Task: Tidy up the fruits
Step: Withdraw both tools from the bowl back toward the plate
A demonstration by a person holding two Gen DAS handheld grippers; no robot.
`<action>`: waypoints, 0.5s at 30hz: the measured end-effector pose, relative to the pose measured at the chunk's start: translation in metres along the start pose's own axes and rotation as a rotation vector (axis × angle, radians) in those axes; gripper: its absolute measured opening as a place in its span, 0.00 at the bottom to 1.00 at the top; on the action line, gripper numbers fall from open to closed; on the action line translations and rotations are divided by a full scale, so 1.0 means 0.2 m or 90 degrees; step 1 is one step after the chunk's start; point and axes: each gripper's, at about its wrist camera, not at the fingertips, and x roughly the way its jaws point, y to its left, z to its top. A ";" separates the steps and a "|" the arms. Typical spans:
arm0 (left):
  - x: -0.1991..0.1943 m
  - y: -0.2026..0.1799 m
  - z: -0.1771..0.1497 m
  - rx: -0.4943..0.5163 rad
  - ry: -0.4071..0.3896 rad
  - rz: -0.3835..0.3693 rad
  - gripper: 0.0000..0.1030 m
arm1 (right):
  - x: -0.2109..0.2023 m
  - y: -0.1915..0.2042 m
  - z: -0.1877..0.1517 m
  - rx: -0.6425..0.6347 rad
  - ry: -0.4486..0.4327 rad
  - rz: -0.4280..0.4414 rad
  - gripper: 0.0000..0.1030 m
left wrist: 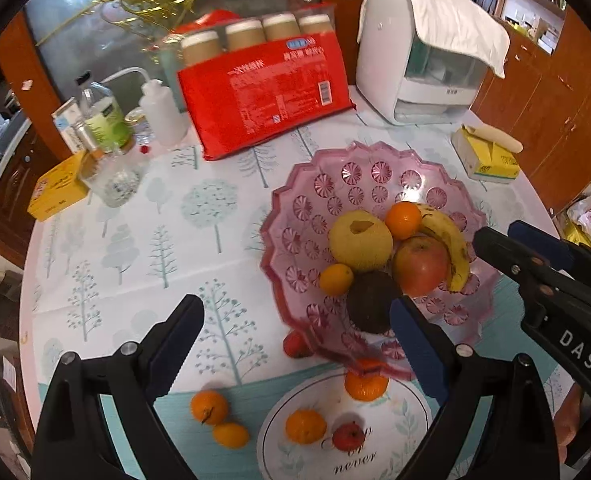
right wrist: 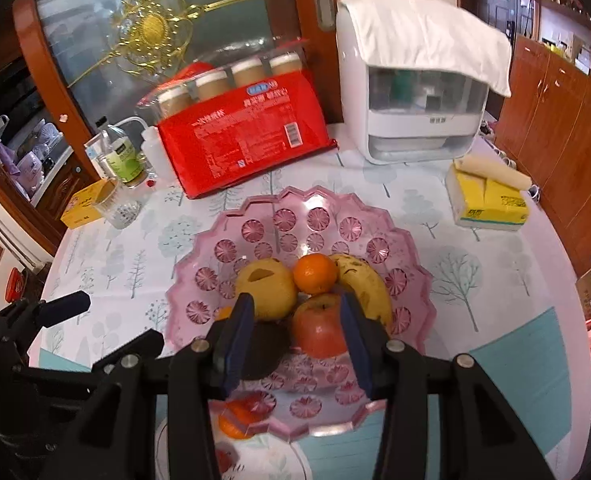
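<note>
The round table [left wrist: 107,264], under a tree-print cloth, carries everything, and the pink cut-glass fruit bowl [left wrist: 315,184] on it serves as the landmark. Behind the bowl stand a white countertop appliance [left wrist: 411,80] draped with a cloth and a red pack of paper cups [left wrist: 263,96], pushed back, probably to leave the near side free for sorting. To the bowl's right lies a yellow tissue pack [left wrist: 487,156].

Inside the bowl, gathered toward its near side, sit a yellow pear [left wrist: 359,240], a red apple [left wrist: 421,266], a banana [left wrist: 451,248] curled round the apple, an orange [left wrist: 403,220] behind them, a dark avocado-like fruit [left wrist: 371,300] at the front and a small yellow citrus [left wrist: 335,279] beside it. They look collected there as the task's goal.

In front of the bowl a white printed plate [left wrist: 415,404] holds two mandarins [left wrist: 305,426] and a small red fruit [left wrist: 347,436]; two more mandarins [left wrist: 209,407] lie on the cloth left of the plate. These seem still to be sorted.

The left gripper [left wrist: 295,320] hangs above the bowl's near edge with jaws spread wide and nothing between them. The right gripper [right wrist: 295,328] hovers over the bowl with jaws narrowly apart; the apple shows through the gap but lies below, so it appears to grip nothing.
</note>
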 end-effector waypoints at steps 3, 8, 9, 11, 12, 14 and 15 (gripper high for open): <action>-0.10 0.03 -0.04 -0.008 -0.018 0.010 0.91 | -0.09 0.03 -0.02 -0.005 -0.016 0.007 0.44; -0.27 0.08 -0.10 -0.017 -0.049 0.012 0.91 | -0.24 0.10 -0.07 -0.023 -0.041 0.016 0.44; -0.31 0.09 -0.12 -0.020 -0.054 0.010 0.91 | -0.28 0.13 -0.08 -0.028 -0.045 0.019 0.44; -0.38 0.12 -0.14 -0.026 -0.064 0.010 0.91 | -0.33 0.16 -0.10 -0.036 -0.051 0.026 0.44; -0.40 0.13 -0.15 -0.029 -0.069 0.012 0.91 | -0.36 0.18 -0.11 -0.041 -0.057 0.030 0.44; -0.47 0.16 -0.18 -0.038 -0.082 0.022 0.91 | -0.41 0.21 -0.13 -0.049 -0.065 0.033 0.44; -0.50 0.18 -0.19 -0.041 -0.085 0.024 0.91 | -0.44 0.23 -0.15 -0.055 -0.069 0.036 0.44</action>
